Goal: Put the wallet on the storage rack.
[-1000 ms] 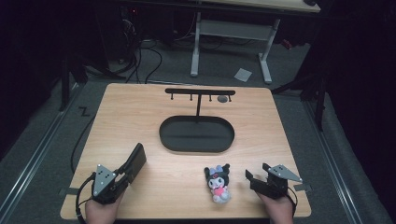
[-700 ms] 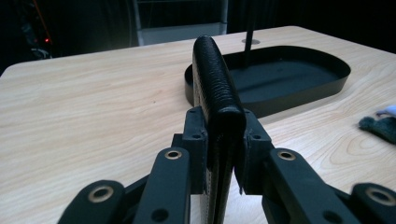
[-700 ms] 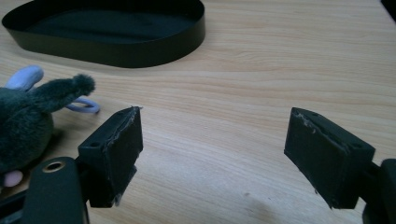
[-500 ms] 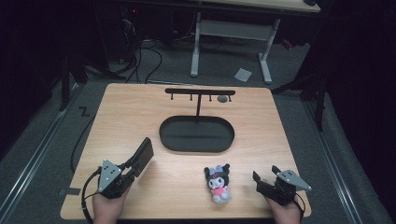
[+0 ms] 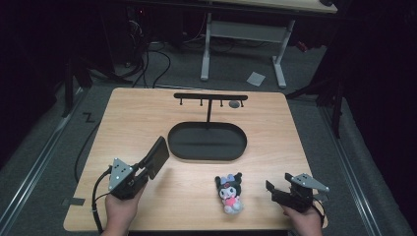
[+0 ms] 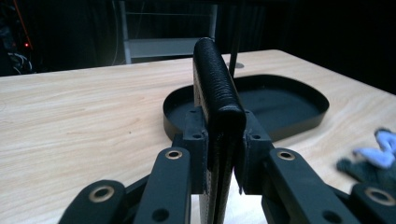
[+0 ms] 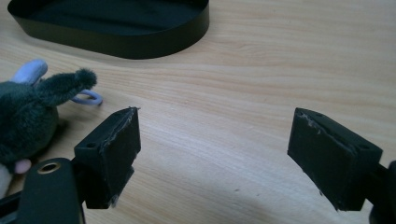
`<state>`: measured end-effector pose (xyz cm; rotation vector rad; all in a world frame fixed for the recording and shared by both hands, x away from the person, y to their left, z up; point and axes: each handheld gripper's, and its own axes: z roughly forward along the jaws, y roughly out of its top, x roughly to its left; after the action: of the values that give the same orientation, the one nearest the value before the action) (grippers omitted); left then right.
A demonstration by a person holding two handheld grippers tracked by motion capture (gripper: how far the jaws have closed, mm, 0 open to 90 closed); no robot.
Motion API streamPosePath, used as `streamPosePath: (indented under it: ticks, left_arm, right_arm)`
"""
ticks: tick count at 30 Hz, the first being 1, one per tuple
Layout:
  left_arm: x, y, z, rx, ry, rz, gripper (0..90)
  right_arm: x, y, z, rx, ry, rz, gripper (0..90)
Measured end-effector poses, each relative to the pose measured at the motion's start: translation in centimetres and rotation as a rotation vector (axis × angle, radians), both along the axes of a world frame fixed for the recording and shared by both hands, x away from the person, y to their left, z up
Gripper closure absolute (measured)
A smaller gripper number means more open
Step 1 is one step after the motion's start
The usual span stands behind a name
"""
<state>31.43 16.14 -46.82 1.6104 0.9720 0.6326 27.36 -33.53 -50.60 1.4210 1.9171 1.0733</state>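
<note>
Table: pale wooden table (image 5: pixel 147 108).
Tray: black oval tray (image 5: pixel 207 141), mid-table.
Wallet: flat black textured wallet (image 5: pixel 156 157), off the table near its front-left corner, clamped in the left gripper (image 5: pixel 145 167).
Toy: dark plush toy (image 5: pixel 229 192), front edge.
Right gripper (image 5: pixel 270 191): front-right corner, jaws apart, just been opening, nothing between.

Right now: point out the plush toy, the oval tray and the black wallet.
plush toy (image 5: pixel 229 192), high view, on its pink body.
oval tray (image 5: pixel 206 142), high view, on its bare floor.
black wallet (image 6: pixel 215 88), left gripper view, on its upper edge.
</note>
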Motion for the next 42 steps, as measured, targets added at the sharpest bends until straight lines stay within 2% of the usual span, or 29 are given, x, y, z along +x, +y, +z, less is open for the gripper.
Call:
streamPosePath:
  ticks: [4,7,9,12,17,28,37,42]
  left_arm:
    - [1.3,-1.6,0.5,0.005,-0.003,0.012,76.9]
    - [2.3,-2.9,0.7,0.013,-0.006,0.008,77.0]
    - [2.8,-3.7,0.7,0.009,-0.001,0.012,77.0]
    - [3.6,-4.6,0.6,0.022,-0.003,0.015,77.0]
    - [5.3,-5.6,0.3,0.027,0.015,0.011,77.0]
    - [9.4,-7.1,-0.2,0.024,0.03,0.021,77.0]
    - [11.3,-8.0,-0.1,0.027,0.031,0.019,77.0]
    - [12.2,-8.3,-0.6,0.034,0.051,0.026,77.0]
  right_arm:
    - [-0.6,-0.4,-0.5,0.014,-0.056,-0.008,15.3]
    - [-0.9,-0.5,-1.3,0.013,-0.052,0.001,16.0]
    - [-1.0,-0.9,-1.3,0.001,-0.073,-0.007,15.9]
    - [-1.3,-1.5,-1.2,0.029,-0.081,-0.029,15.9]
    - [-1.8,-1.7,-0.9,0.012,-0.105,-0.039,16.4]
    - [-1.8,-1.4,-1.1,-0.003,-0.108,-0.035,16.6]
    - [-1.9,-1.0,-1.0,-0.013,-0.119,-0.013,16.6]
    - [-1.9,-1.2,-1.0,-0.007,-0.113,-0.015,16.7]
